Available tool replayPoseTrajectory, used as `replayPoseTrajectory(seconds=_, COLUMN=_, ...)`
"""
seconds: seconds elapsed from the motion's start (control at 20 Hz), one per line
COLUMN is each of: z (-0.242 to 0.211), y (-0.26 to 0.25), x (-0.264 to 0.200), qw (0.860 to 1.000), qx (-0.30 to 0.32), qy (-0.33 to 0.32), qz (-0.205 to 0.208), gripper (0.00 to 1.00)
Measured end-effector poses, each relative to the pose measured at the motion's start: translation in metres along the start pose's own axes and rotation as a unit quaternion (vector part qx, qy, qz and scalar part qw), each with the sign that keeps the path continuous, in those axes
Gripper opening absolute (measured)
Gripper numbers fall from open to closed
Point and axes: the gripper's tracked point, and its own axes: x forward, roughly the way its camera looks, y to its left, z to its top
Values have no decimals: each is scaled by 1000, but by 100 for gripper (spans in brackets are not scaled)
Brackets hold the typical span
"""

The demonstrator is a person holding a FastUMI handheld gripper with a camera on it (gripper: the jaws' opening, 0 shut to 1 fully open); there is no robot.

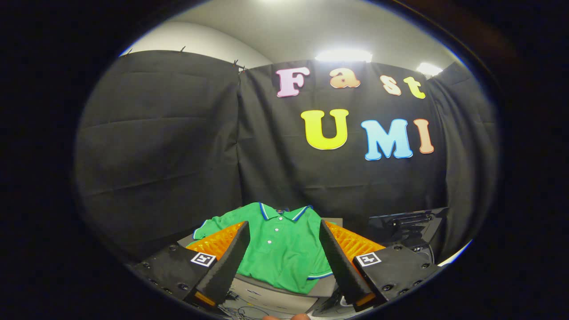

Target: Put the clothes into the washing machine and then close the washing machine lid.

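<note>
The gripper (pixel 284 262) hung above the near edge of the tabletop (pixel 324 289), its two fingers (pixel 229 262) spread wide and closed on nothing. A shirt (pixel 284 249), green with a blue-and-white trimmed collar and a row of white buttons down its placket, lay spread flat on the tabletop. It sat between the fingers and just beyond them, with no contact visible on either side. The collar pointed to the far side, toward the black cloth wall (pixel 169 151); the hem hung over the near edge of the tabletop. One short sleeve reached out to the left, past the left finger, and ended in a blue-and-white cuff. Orange ribbed panels (pixel 218 242) showed on the outer side of each finger, partly overlapping the shirt's edges in the view. A square black-and-white marker (pixel 203 259) sat on the gripper body at the base of each finger. To the far right of the shirt stood a dark machine (pixel 409 226) with a flat top; whether it was the washing machine, and how its lid stood, could not be told. Two ceiling lights (pixel 343 55) shone above the wall. Thin cables (pixel 249 306) lay on a pale surface below the tabletop's near edge.
</note>
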Motion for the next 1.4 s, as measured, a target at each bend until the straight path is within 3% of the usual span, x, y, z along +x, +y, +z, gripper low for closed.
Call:
replayPoseTrajectory(seconds=0.3, z=-31, y=31, x=67, qw=994, qx=-53, qy=92, qz=-13, gripper=98)
replayPoseTrajectory(seconds=0.6, z=-69, y=30, x=116, qw=984, qx=-53, qy=169, qz=-27, gripper=99)
replayPoseTrajectory(seconds=1.0, z=-117, y=34, x=133, qw=970, qx=-42, qy=240, qz=-9, gripper=99)
replayPoseTrajectory(seconds=1.1, z=-118, y=36, x=136, qw=972, qx=-14, qy=236, qz=-2, gripper=99)
replayPoseTrajectory(seconds=1.25, z=-117, y=42, x=137, qw=971, qx=-29, qy=235, qz=9, gripper=99)
replayPoseTrajectory(seconds=1.35, z=-115, y=44, x=134, qw=972, qx=-37, qy=234, qz=11, gripper=80)
replayPoseTrajectory(seconds=1.4, z=-113, y=44, x=133, qw=972, qx=-41, qy=229, qz=11, gripper=59)
